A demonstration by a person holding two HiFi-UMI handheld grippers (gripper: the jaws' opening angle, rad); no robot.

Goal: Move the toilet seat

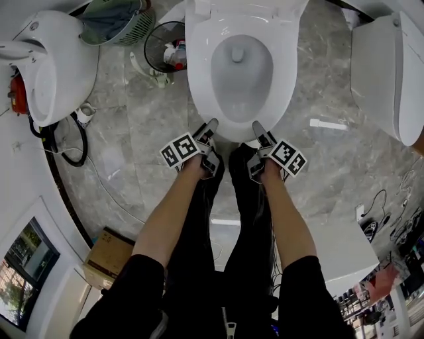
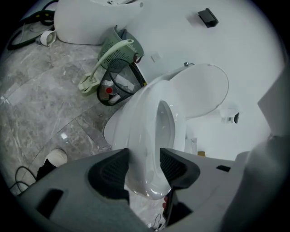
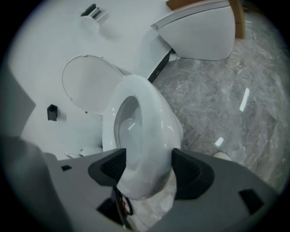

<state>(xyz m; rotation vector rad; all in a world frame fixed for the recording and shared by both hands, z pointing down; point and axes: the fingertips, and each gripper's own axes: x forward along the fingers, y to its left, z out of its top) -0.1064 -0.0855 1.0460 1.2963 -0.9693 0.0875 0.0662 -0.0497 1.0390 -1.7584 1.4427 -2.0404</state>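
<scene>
1. The left hand-held gripper is clenched on the front edge of the toilet seat. Its two dark ribbed pads meet the white rim on either side.
2. The right hand-held gripper is released. Its jaws stand wide with the same front edge between them, and a sliver of floor shows between the rim and the outer pad.
3. In the head view both hand-held grippers sit side by side at the near end of the toilet, left one left of centre and right one right of centre. Their marker cubes point back toward the person's forearms.
4. The toilet seat lies down on the bowl. The lid is raised and leans against the white wall behind.
5. The person stands just in front of the bowl on the grey marble floor, dark trouser legs between the two arms.
6. Left of the toilet stands a black mesh waste bin holding some rubbish, and beyond it a pale green basket.
7. Further out, a second white toilet sits at the left and a third at the right.
8. A cardboard box rests on the floor at the lower left.
</scene>
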